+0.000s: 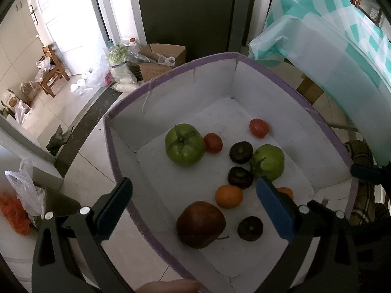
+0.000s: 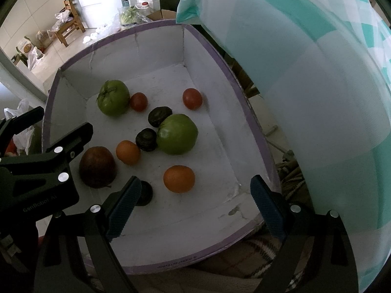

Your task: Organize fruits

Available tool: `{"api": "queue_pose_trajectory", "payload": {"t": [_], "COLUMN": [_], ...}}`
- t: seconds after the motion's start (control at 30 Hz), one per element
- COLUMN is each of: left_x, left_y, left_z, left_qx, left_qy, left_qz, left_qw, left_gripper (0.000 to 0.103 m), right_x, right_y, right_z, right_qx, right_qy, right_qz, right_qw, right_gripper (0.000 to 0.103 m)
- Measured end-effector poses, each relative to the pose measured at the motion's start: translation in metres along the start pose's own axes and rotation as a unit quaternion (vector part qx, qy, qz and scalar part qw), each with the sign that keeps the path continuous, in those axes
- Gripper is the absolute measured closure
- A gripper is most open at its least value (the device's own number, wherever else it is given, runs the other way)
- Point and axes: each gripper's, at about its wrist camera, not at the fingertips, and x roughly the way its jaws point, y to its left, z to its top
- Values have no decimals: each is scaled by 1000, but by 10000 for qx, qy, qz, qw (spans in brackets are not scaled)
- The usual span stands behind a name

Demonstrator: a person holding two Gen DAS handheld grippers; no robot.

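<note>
Fruits [image 1: 229, 196] lie in the box [image 1: 171, 92] beneath both gaping, empty grippers: left gripper [image 1: 193, 210]; right gripper [image 2: 195, 205].

Both tools share one build. The left gripper [image 1: 193, 207] has matte black arms that fork into two fingers, each faced with a blue pad [image 1: 275, 210] whose inner edge is finely toothed. Round silver screw heads [image 1: 85, 210] sit at the joints of the arms. The right gripper [image 2: 195, 204] looks the same: black frame, blue ribbed pads [image 2: 265, 206], silver screws [image 2: 95, 208]. In the right wrist view, pale lettering on the left tool's black body reads "GenRobot AI" [image 2: 40, 204].
</note>
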Motion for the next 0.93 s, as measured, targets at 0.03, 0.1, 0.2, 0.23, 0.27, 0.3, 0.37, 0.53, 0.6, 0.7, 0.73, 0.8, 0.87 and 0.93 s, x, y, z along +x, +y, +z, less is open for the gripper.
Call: {"api": "queue_pose_trajectory", "payload": {"t": [0.03, 0.1, 0.2, 0.23, 0.27, 0.3, 0.37, 0.53, 0.6, 0.7, 0.73, 0.8, 0.87, 0.93], "left_x": [0, 0, 0, 1, 1, 2, 2, 2, 3, 2, 3, 4, 4, 4], "left_y": [0, 1, 1, 1, 0, 1, 1, 1, 3, 2, 2, 3, 4, 5], "left_z": [0, 0, 0, 1, 1, 1, 1, 1, 1, 1, 1, 2, 2, 3], "left_qx": [7, 8, 5, 0, 1, -5, -13, -17, -61, -13, -3, -40, -66, -79], "left_qy": [3, 5, 12, 23, 33, 42, 51, 57, 42, -11, 7, 69, 113, 147], "left_qz": [-1, -3, -12, -29, -47, -61, -76, -118, -116, -19, -9, -11, -24, -24], "left_qw": [10000, 10000, 10000, 10000, 10000, 10000, 10000, 9999, 9999, 10000, 10000, 10000, 9999, 9999], "left_gripper": [2, 2, 2, 2, 2, 2, 2, 2, 2, 2, 2, 2, 2, 2], "right_x": [0, 0, 0, 0, 0, 0, 0, -1, -1, -1, -1, -2, -3, -4], "right_y": [0, 0, 0, 0, 1, 1, 2, 3, 4, 5, 4, 4, 4, 3], "right_z": [0, 1, 0, 0, -1, -2, -3, -5, -6, -7, -7, -8, -8, -8], "right_qx": [7, 7, -11, -24, -42, -47, -73, -134, -176, -198, -200, -205, -219, -231], "right_qy": [2, 1, 2, 2, 0, -1, -1, 5, 3, -9, -10, -17, -29, -49], "right_qz": [-2, -1, 1, 5, 8, 9, 17, 35, 40, 38, 41, 41, 48, 59], "right_qw": [10000, 10000, 10000, 10000, 10000, 10000, 10000, 9999, 9998, 9998, 9998, 9998, 9997, 9997], "right_gripper": [15, 15, 15, 15, 15, 15, 15, 15, 15, 15, 15, 15, 15, 15]}}
